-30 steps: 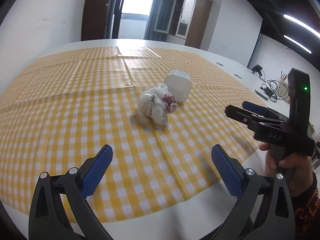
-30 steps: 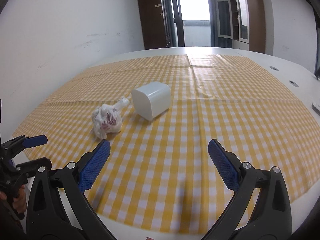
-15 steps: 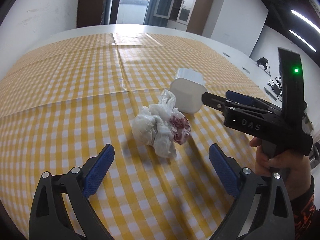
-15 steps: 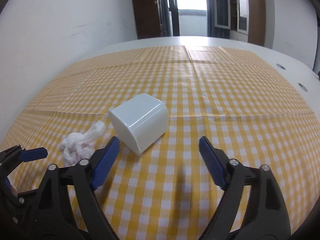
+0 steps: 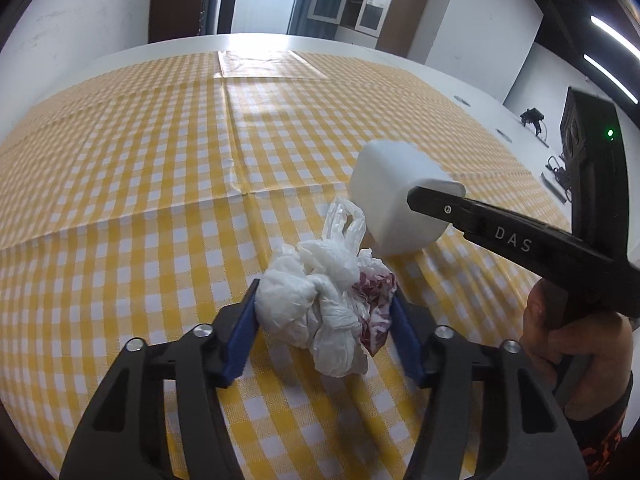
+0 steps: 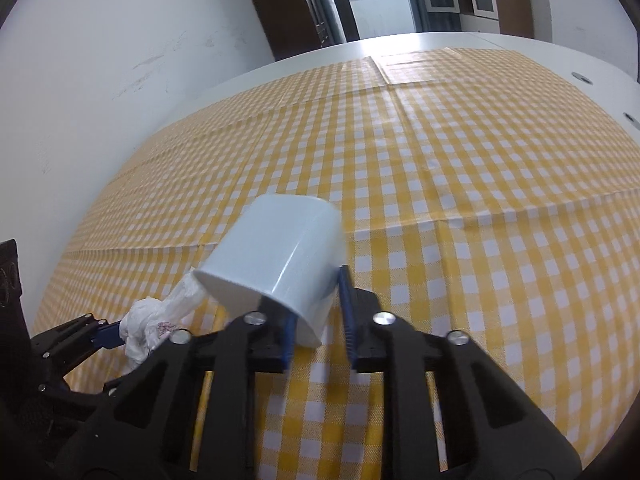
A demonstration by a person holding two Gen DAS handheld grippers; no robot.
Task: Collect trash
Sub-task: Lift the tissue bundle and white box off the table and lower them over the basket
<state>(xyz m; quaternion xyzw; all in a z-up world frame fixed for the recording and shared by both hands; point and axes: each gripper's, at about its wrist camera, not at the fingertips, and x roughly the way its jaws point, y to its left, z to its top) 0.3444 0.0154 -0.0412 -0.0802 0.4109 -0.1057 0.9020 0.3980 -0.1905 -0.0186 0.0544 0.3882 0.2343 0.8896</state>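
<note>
A crumpled white plastic bag (image 5: 328, 304) with red-speckled trash inside lies on the yellow checked tablecloth. My left gripper (image 5: 325, 320) is closed around it, both blue pads pressed on its sides. A white bin (image 6: 276, 256) lies on its side, mouth toward the bag, and looks raised at the rim. My right gripper (image 6: 318, 320) is closed on the bin's rim wall, one finger inside, one outside. The bin (image 5: 396, 196) and the right gripper's finger (image 5: 500, 232) show in the left wrist view. The bag (image 6: 154, 320) shows at the left of the right wrist view.
The yellow checked cloth (image 5: 160, 152) covers a white table (image 6: 580, 60). Cables and small devices (image 5: 556, 168) lie on the table's far right. A white wall (image 6: 100, 60) runs along the left side. Cabinets and a doorway stand at the back.
Both grippers moved forward and closed. The left one shut on the trash bag, the right one on the bin's rim. The bin appears tilted up from the cloth.
</note>
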